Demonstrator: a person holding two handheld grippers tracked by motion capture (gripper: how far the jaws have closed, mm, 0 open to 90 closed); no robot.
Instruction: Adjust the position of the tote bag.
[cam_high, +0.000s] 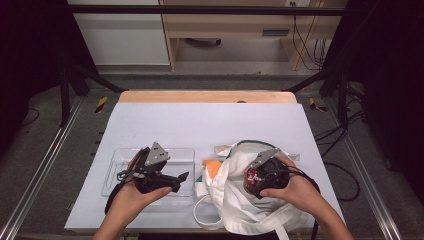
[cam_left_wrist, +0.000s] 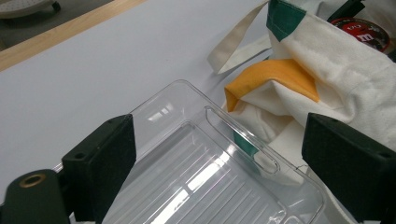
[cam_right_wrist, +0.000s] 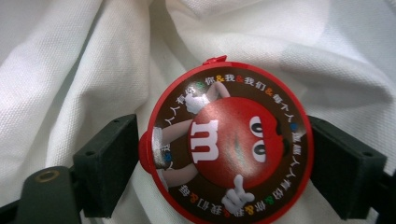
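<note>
My right gripper (cam_right_wrist: 224, 163) has its two black jaws set against opposite sides of a round red-rimmed candy tin (cam_right_wrist: 229, 149); the tin's printed lid faces the camera at centre frame, and the pads appear to touch its rim left and right, so I judge it grasped across its width. No earlier picture is given, so I state only this hold. Behind the tin, white canvas bag (cam_right_wrist: 93, 56) folds rise to the top of the frame. In the high view the right gripper (cam_high: 257, 181) sits at lower right, over the bag's mouth, the hand beneath it coming up from the bottom edge. My left gripper (cam_left_wrist: 219, 154) is released, jaws wide apart with nothing between the pads; below and ahead of them lies a clear plastic tray (cam_left_wrist: 187, 154), its long axis running from lower left to upper right. The bag borders the tray at upper right, an orange patch (cam_left_wrist: 275, 74) showing. The tray lies left of the tin; the right hand carries it, the left hovers nearer the tray (cam_high: 117, 165).
</note>
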